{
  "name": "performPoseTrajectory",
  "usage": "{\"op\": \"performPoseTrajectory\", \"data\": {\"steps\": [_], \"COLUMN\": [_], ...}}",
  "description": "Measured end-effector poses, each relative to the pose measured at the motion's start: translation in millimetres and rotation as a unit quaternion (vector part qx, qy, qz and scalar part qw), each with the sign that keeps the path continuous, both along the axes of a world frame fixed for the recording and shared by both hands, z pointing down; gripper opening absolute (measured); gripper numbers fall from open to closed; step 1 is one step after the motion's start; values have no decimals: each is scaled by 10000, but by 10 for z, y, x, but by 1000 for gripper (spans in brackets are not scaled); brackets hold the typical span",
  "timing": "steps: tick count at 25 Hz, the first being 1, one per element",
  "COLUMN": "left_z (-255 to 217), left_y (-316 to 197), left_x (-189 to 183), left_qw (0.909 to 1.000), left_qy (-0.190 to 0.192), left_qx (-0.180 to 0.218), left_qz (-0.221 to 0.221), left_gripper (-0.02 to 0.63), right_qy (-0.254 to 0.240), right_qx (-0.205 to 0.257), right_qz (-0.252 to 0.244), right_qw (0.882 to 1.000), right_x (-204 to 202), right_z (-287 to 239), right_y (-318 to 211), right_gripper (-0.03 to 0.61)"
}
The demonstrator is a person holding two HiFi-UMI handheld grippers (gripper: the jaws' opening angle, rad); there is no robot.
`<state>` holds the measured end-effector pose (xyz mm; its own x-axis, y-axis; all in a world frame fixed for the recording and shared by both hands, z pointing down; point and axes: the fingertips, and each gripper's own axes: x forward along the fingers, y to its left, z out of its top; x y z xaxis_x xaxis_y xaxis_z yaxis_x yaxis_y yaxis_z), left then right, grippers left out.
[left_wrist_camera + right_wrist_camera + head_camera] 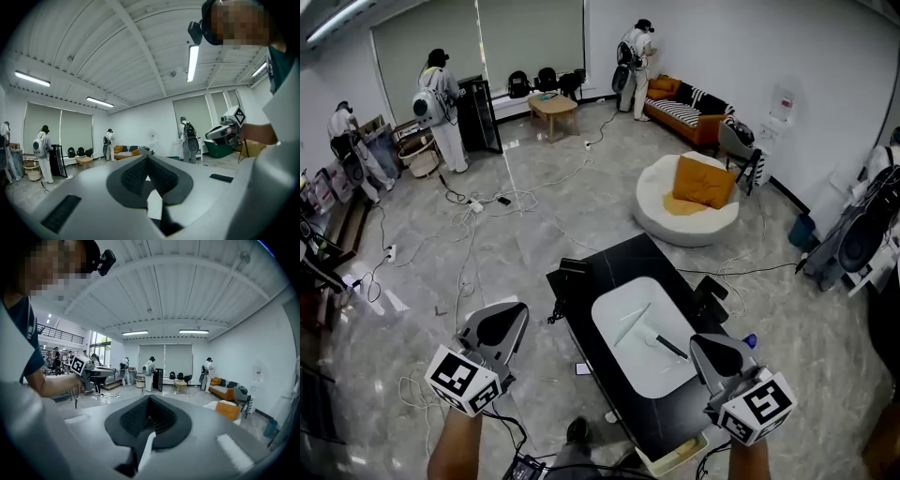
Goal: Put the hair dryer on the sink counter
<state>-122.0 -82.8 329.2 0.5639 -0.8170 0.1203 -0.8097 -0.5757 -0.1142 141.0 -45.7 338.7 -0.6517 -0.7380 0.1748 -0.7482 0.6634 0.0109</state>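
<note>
the counter (614, 261) is black, its basin (664, 377) white, the cushion (705, 181) orange.

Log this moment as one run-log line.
left gripper: shut, empty | right gripper: shut, empty | both held clear of black sink counter | white basin: white-and-black item inside, type unclear

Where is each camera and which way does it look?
Head view: on the head, looking down at the sink counter; left gripper, right gripper, forearms show.
Left gripper view: on that gripper, facing across the room; its shut jaws, right arm.
Right gripper view: on that gripper, facing across the room; its shut jaws, left arm.
Shared: each gripper view shows the other gripper; all show the orange sofa.
</note>
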Motion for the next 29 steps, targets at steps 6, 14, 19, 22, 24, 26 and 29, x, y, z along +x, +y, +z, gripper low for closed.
{"op": "performPoseTrajectory", "data": {"steps": [6,14,19,22,24,26,29], "left_z": [-364,-651,-676,-644,-615,-598,-592], "left_y": [369,733,892,960,1001,1042,1105], "left_x": [311,719,919,1022,1096,1162,1237], "left_qw": [9991,9966,9957,9956,9955,9954,9956], "left_qy": [-59,-149,-239,-236,-244,-256,-267], "left_qx": [282,514,491,450,427,403,364], "left_qz": [305,622,750,789,810,825,815], "left_gripper": [6,6,6,6,6,6,6], "right_qy": [367,430,399,375,397,428,431], "right_qx": [525,792,908,930,924,963,1014], "right_qz": [-265,-404,-365,-286,-262,-282,-297], "right_qw": [9976,9951,9944,9946,9946,9940,9935], "right_x": [-109,24,188,314,396,461,552], "right_z": [-396,-662,-769,-748,-721,-725,-762], "right_y": [181,436,571,632,667,703,755], "right_gripper": [9,8,8,8,8,8,8]}}
